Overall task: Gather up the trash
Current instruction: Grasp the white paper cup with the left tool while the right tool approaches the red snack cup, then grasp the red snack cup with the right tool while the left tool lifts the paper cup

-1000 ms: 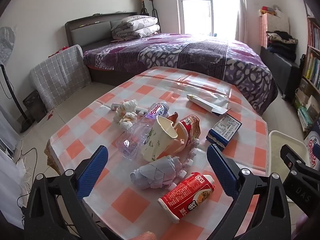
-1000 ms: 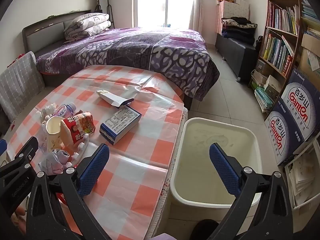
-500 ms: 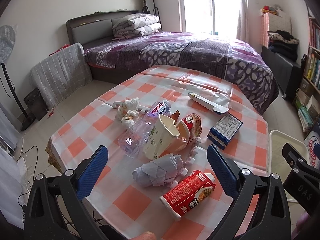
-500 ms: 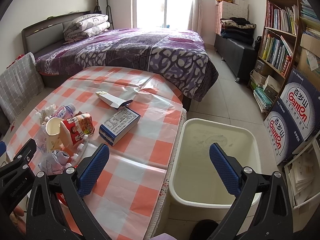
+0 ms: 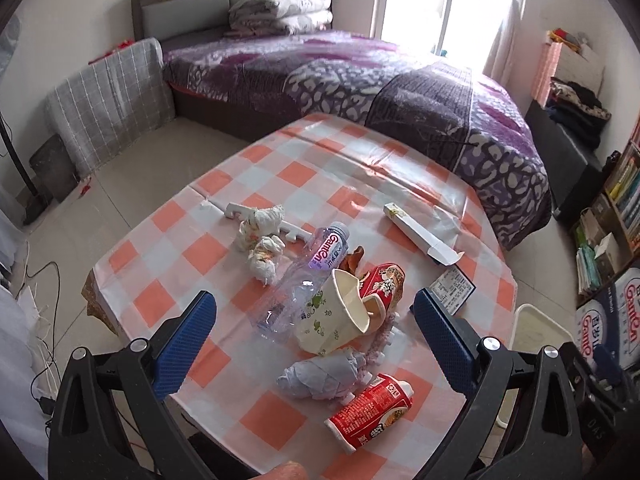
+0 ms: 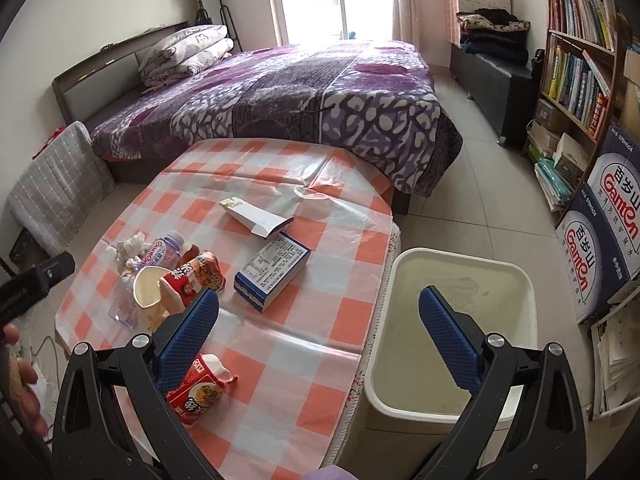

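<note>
Trash lies scattered on the checked table [image 5: 256,412], none of it collected yet as far as I can judge: the cream bin [image 6: 516,272] at lower right of the right wrist view looks empty. At the centre of the left wrist view I have a clear water bottle [image 5: 304,280], a paper cup [image 5: 336,316] on its side touching it, a red snack wrapper [image 5: 386,280] behind the cup, crumpled tissues [image 5: 262,240] to the upper left, a grey wad of paper [image 5: 320,372] lower down, and a red carton [image 5: 370,410] nearest me. Further right sit a blue box [image 6: 274,270] and a long white carton [image 6: 256,214].

My left gripper [image 5: 316,334] is spread wide above the pile, holding nothing; my right gripper [image 6: 318,342] is likewise spread and empty, straddling the table edge and the bin.

I read this as the approach before a first pick. The red carton or the grey wad seems the easiest target: I would lower the left gripper over one, pinch it, then carry it across to the bin.

The bin's near wall is cut off by my right gripper, and the brown scrap behind the bottle is too hidden to identify.
</note>
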Demonstrator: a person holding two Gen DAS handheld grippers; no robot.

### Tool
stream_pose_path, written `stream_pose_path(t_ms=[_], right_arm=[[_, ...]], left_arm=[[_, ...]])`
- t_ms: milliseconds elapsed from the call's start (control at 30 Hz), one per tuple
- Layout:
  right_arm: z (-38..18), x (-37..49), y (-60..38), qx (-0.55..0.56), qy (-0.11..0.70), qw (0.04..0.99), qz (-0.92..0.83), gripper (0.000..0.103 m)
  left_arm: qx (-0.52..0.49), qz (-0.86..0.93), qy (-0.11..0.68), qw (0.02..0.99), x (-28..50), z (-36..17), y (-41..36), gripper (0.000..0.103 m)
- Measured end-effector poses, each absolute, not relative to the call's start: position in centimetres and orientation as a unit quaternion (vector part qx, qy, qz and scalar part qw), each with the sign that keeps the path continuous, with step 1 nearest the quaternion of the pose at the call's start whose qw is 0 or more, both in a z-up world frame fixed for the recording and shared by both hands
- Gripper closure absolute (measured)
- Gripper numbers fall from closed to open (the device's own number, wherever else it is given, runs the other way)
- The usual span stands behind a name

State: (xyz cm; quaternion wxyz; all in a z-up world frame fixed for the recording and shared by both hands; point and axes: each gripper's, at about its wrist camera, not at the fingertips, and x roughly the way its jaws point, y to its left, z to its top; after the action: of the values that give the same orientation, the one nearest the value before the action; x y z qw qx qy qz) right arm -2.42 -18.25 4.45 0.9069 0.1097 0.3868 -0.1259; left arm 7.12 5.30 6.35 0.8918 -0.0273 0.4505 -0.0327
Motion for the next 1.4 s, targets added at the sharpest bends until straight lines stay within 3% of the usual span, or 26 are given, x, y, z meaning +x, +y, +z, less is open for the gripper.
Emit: stream_pose_path(t_ms=[100,233,467,600,633,733,800,867,900,1300,1400], right_arm=[[4.3,-0.2,-18.8,0.119,0.436,0.886,-0.103,0.007],[2.3,2.4,-20.2,0.17,0.488,0.852,-0.082,0.007],[-3.0,4.8,-21.9,0.214,0.544,0.806,-0.088,0.007],[-3.0,6.0,-21.5,0.219,0.551,0.802,-0.076,0.007],[-2.8,6.3,-21.3,0.219,0.548,0.804,-0.074,0.007],[-2.7,7.1,-20.6,0.23,0.545,0.803,-0.065,0.007],[-2.9,7.6,-20.2,0.243,0.547,0.799,-0.062,0.007],[-3.3,8.2,-19.6,0.259,0.552,0.791,-0.057,0.007],[-3.5,8.4,-19.3,0.264,0.553,0.789,-0.053,0.007],[-5.6,12.8,-13.6,0.283,0.564,0.775,-0.038,0.007],[-6.0,13.6,-12.2,0.251,0.567,0.784,-0.04,0.015]], left_arm=[[-0.083,-0.067,0.539,0.836,10.9,5.2,6.5,0.007],[-0.133,-0.069,0.59,0.794,13.1,2.0,6.9,0.007],[0.017,-0.087,0.616,0.783,11.8,-2.9,2.6,0.007],[0.111,-0.087,0.605,0.784,11.3,-5.0,0.6,0.008],[0.117,-0.087,0.604,0.783,11.4,-5.4,0.5,0.01],[0.15,-0.074,0.595,0.786,12.1,-6.6,0.7,0.035],[0.14,-0.079,0.593,0.789,12.7,-6.9,1.4,0.063],[0.111,-0.092,0.593,0.792,13.0,-6.6,2.5,0.08],[0.097,-0.099,0.589,0.796,13.1,-6.2,2.9,0.083],[0.028,-0.126,0.531,0.838,12.6,-0.8,5.7,0.085],[0.017,-0.121,0.522,0.844,13.0,0.0,6.3,0.085]])
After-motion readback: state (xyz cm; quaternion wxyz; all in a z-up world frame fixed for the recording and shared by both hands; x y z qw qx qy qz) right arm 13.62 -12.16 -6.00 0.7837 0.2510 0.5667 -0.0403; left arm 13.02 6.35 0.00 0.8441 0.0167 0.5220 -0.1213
